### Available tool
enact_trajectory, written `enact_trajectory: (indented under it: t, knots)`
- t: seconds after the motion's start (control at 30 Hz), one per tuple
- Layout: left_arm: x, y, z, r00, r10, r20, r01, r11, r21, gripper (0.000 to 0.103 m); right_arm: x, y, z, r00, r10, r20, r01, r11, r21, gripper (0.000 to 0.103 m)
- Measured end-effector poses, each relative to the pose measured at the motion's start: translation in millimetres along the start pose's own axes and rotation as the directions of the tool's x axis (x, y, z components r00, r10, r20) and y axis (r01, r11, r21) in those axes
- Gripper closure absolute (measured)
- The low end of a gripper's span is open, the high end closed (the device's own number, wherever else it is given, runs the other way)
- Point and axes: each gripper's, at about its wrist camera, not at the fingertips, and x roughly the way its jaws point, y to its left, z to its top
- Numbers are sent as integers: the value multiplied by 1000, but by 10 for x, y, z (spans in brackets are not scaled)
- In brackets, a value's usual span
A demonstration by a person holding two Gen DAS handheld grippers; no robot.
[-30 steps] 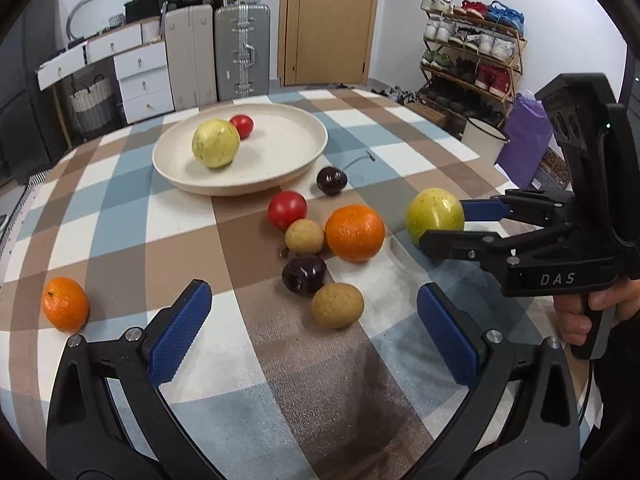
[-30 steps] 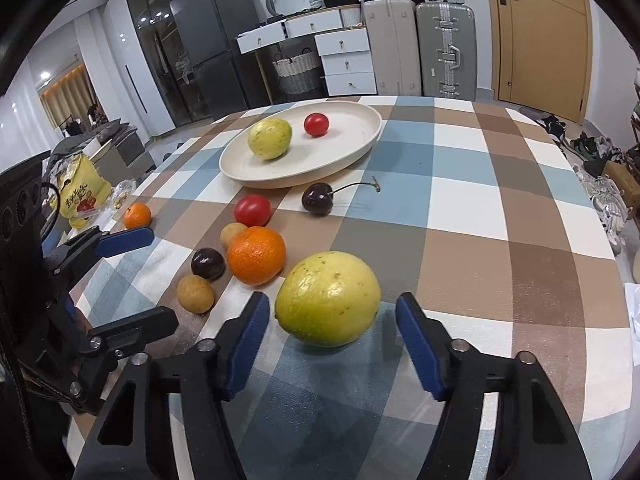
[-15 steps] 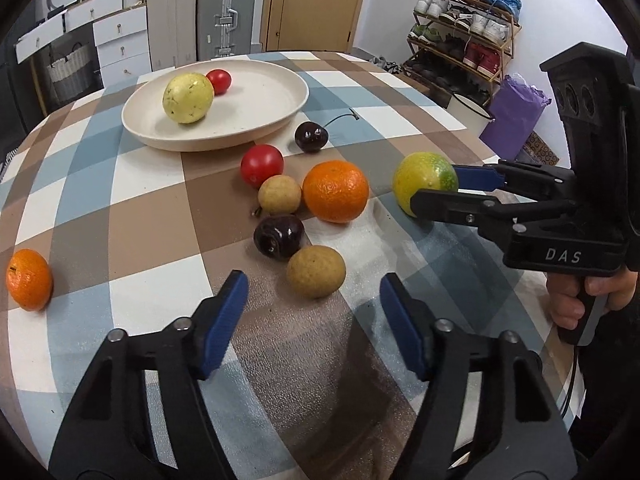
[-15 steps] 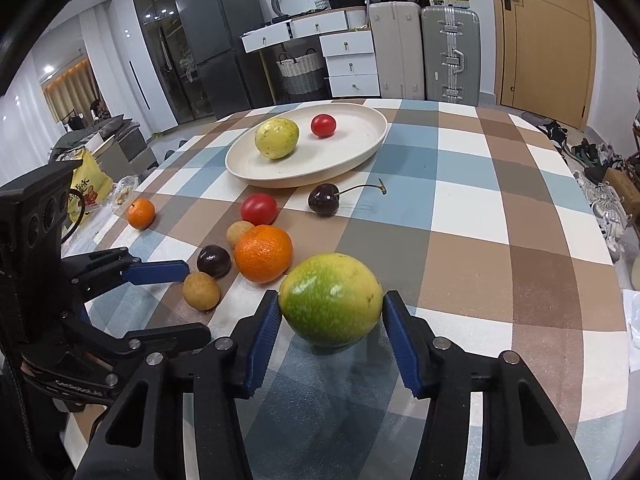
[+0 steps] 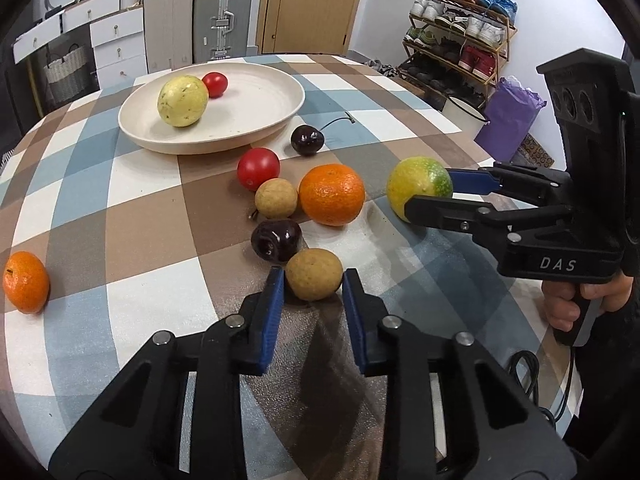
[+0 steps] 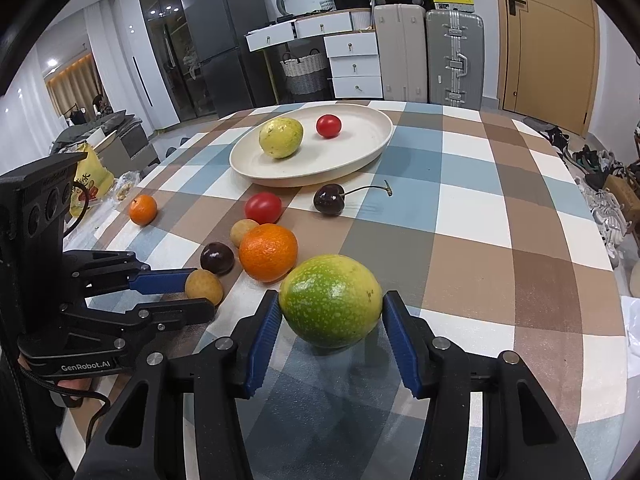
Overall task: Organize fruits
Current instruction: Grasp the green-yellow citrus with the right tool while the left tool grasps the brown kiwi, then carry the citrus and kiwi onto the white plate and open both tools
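My left gripper [image 5: 313, 282] is shut on a small tan fruit [image 5: 314, 274] that rests on the checked tablecloth. My right gripper [image 6: 331, 308] is shut on a green-yellow fruit [image 6: 330, 300], which also shows in the left wrist view [image 5: 418, 186]. A cream plate [image 5: 256, 120] at the back holds a yellow fruit [image 5: 183, 101] and a small red fruit [image 5: 215, 84]. Loose between plate and grippers lie an orange [image 5: 331, 194], a second tan fruit [image 5: 276, 198], a red fruit [image 5: 258, 168], a dark fruit [image 5: 276, 240] and a stemmed cherry [image 5: 307, 140].
A small orange [image 5: 25, 282] lies alone at the table's left side. The round table's edge curves close on the right, with a purple bag [image 5: 510, 118] and shoe rack [image 5: 460, 40] beyond. A yellow snack bag [image 6: 90, 180] lies at the far left edge.
My left gripper moved forward and closed its fingers around the near tan fruit. My right gripper closed fully onto the green-yellow fruit.
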Motion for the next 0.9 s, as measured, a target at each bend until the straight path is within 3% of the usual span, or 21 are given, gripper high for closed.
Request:
enact_trajectory:
  t: [0.43, 0.9]
  knots:
    - [-218, 71, 74, 994, 19, 110, -17, 1000, -20, 77, -123, 52, 48, 998, 22, 60, -22, 1000, 4, 50]
    - [-576, 171, 331, 953, 182, 242, -174, 983, -55, 77, -308, 142, 320, 987, 52, 151, -50, 999, -15, 50]
